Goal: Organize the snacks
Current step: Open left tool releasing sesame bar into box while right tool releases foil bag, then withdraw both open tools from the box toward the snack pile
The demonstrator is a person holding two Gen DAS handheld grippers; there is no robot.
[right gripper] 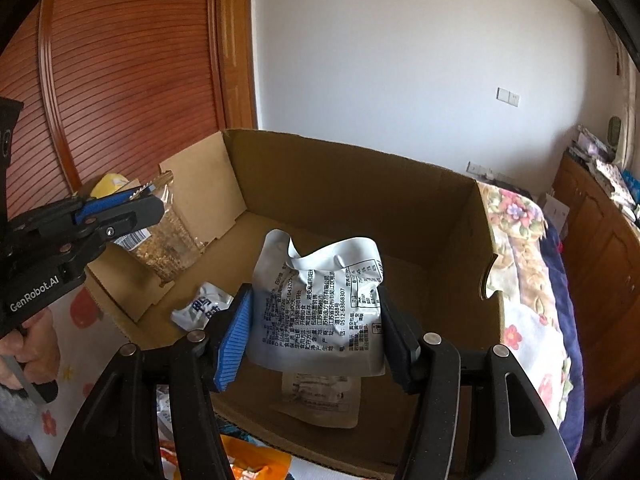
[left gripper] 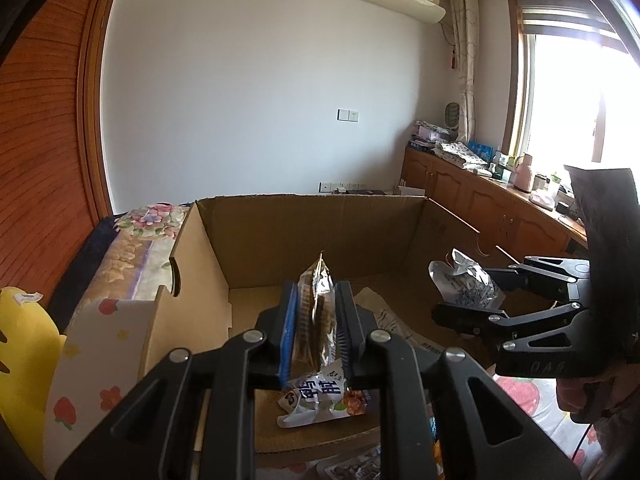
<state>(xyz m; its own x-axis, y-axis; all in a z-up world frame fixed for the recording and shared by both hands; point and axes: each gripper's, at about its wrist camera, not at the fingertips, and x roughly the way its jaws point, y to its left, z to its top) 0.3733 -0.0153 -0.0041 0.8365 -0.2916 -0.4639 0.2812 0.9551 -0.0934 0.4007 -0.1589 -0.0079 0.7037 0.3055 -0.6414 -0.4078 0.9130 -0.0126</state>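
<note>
An open cardboard box (left gripper: 312,216) (right gripper: 344,184) stands in front of both grippers. My left gripper (left gripper: 317,298) (right gripper: 146,198) is shut on a clear packet of brown snacks (left gripper: 318,300) (right gripper: 170,240), held upright and edge-on over the box's near left part. My right gripper (right gripper: 314,300) (left gripper: 472,292) is shut on a crumpled white packet with black print (right gripper: 320,304) (left gripper: 466,282), hanging over the box's right side. On the box floor lie a white packet with large characters (left gripper: 320,400) (right gripper: 202,308) and a flat pale packet (right gripper: 320,398).
Floral bedding (left gripper: 140,240) (right gripper: 520,240) surrounds the box. A yellow object (left gripper: 24,320) sits at the left. Wooden cabinets (left gripper: 480,200) with clutter on top run under the window. An orange packet (right gripper: 256,460) lies in front of the box's near wall. A hand (right gripper: 28,348) grips the left handle.
</note>
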